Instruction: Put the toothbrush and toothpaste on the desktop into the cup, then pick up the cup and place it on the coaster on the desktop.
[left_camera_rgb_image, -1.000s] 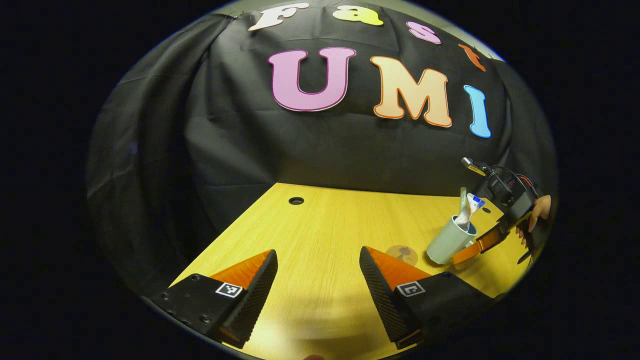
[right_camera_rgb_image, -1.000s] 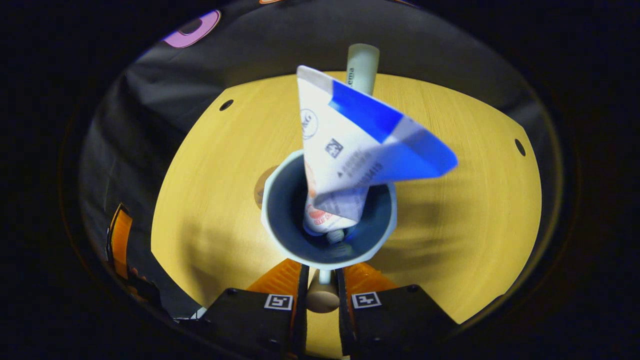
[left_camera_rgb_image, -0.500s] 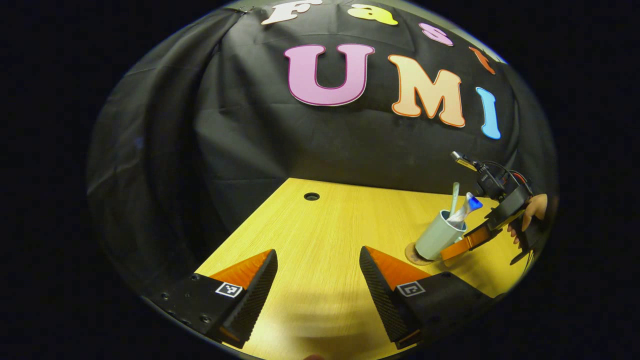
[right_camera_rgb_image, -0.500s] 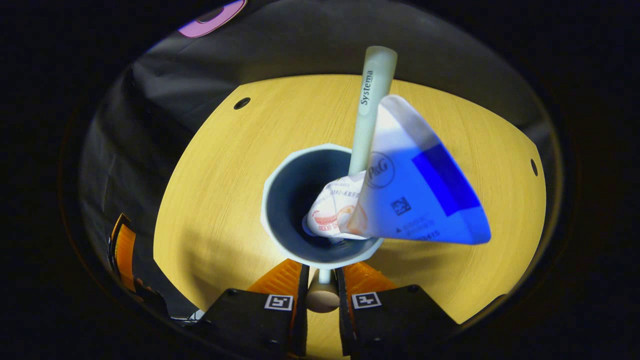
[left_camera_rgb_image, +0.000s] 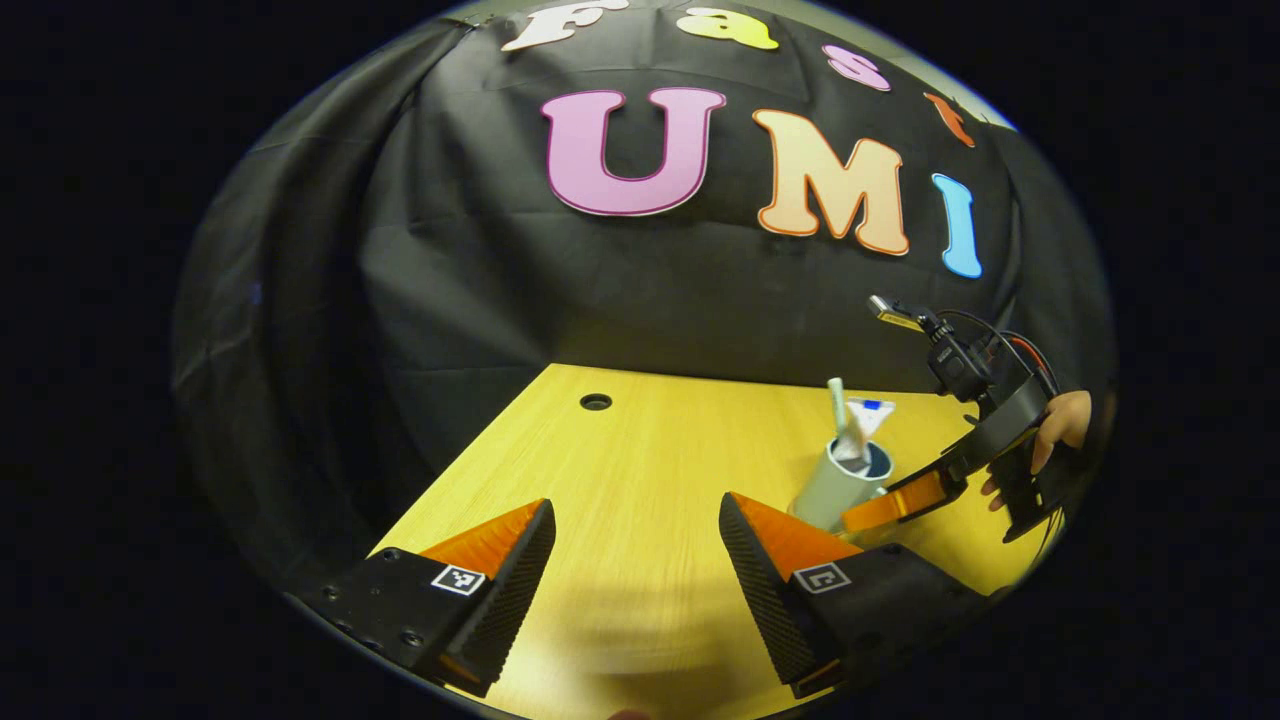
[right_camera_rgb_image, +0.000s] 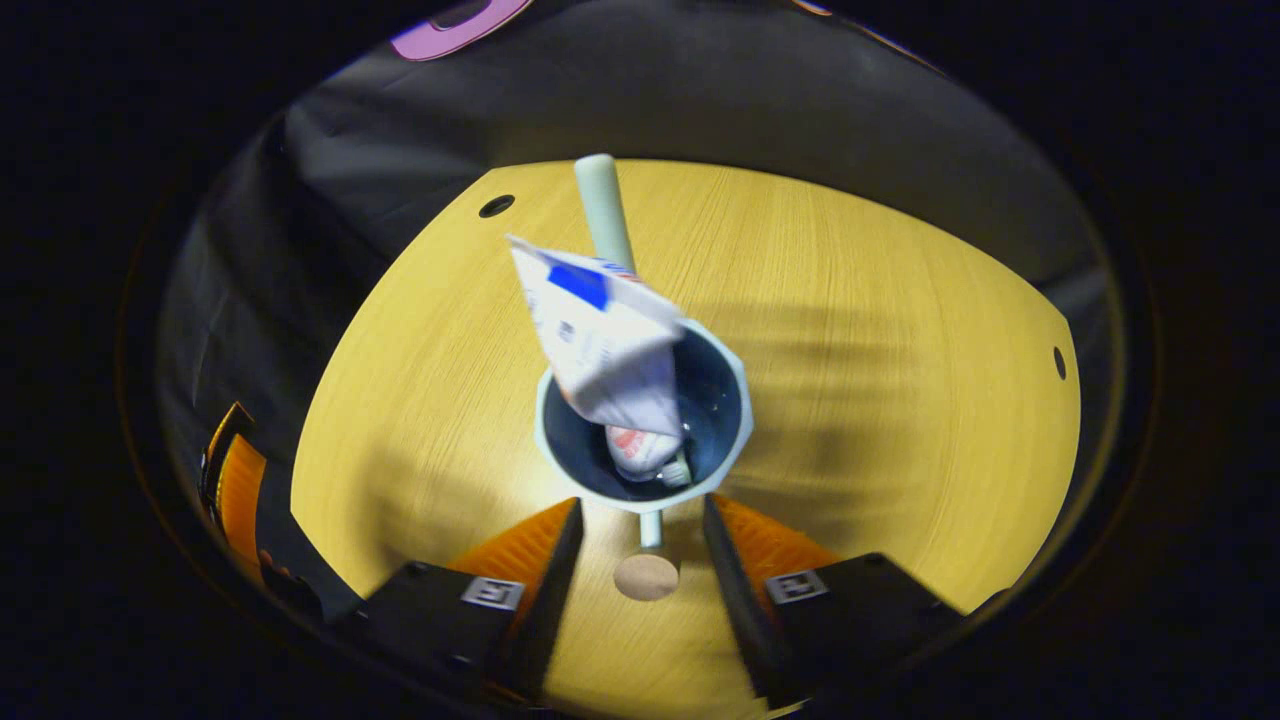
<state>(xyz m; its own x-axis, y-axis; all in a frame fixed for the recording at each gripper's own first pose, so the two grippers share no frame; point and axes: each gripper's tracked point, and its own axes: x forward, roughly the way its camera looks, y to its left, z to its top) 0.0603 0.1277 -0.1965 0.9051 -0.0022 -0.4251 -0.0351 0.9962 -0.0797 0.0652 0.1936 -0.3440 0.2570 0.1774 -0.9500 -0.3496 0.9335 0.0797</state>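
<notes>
So the cup (right_camera_rgb_image: 642, 420) is down on the bench (right_camera_rgb_image: 880, 330) with the toothbrush (right_camera_rgb_image: 604, 205) and toothpaste (right_camera_rgb_image: 605, 345) standing in it, and the right claw (right_camera_rgb_image: 638, 530) has its fingers spread apart either side of the cup's handle, not pinching anything. I can't make out the coaster under the cup (hidden by the base, I'd guess), so I can't tell if it's centred.

To finish cleanly: back straight out along the handle line, no sideways nudge, since that tall toothpaste makes it tippy.

In the left gripper view, a hand (left_camera_rgb_image: 1055, 430) holds the right claw low, angled down toward the cup. Left claw (left_camera_rgb_image: 637, 560) hovers wide apart over bare bench, well off.
</notes>
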